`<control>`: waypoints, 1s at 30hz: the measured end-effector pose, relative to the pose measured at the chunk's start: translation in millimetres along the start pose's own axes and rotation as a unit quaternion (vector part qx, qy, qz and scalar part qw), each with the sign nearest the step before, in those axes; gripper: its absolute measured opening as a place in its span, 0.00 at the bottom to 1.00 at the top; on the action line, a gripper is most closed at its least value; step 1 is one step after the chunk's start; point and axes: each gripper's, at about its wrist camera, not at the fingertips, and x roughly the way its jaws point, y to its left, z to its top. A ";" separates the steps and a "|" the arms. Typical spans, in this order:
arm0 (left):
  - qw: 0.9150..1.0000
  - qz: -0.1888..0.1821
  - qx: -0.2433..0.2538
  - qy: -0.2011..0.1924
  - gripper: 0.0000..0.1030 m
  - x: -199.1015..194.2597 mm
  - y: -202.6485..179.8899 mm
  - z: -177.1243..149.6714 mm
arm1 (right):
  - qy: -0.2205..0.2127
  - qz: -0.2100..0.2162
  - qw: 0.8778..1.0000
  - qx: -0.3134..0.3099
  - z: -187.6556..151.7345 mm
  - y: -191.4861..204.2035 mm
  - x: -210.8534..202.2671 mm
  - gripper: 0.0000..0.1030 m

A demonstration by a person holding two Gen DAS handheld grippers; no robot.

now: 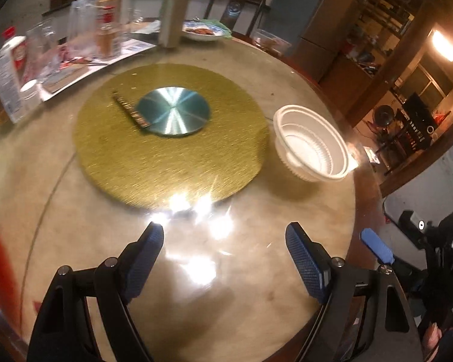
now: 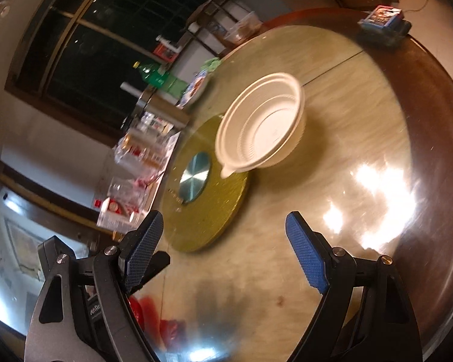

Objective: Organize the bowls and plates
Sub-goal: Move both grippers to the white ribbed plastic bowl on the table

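Jaws apart, empty; glossy round table (image 1: 196, 271), gold turntable (image 1: 166, 163), dim room.

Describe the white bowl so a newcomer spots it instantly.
Start at the round marble-look table and find the gold disc at its centre. The white bowl sits just beside the disc's edge on bare tabletop. It is the only empty ribbed white container, standing apart from the far-side clutter.

The right tongs (image 2: 225, 233) stand wide apart with nothing between their blue pads, above the glossy round table (image 2: 362, 114). Ahead sits a stack of white plastic bowls (image 2: 261, 126), its rim overlapping the edge of a gold turntable (image 2: 208, 217) with a silver disc (image 2: 194, 178) at its centre; bottles and packages crowd the far side
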 end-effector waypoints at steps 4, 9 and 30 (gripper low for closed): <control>1.000 -0.002 -0.002 0.001 0.81 16.5 -17.6 15.4 | 0.002 -0.009 1.000 0.010 17.0 -9.3 0.0 0.82; 1.000 -0.001 0.002 0.006 0.81 41.8 -39.3 34.9 | 0.004 -0.007 1.000 0.027 43.8 -15.5 7.7 0.82; 0.999 0.038 0.014 0.002 0.81 103.1 -74.8 77.3 | 0.021 -0.116 0.993 0.004 100.2 -21.9 55.5 0.66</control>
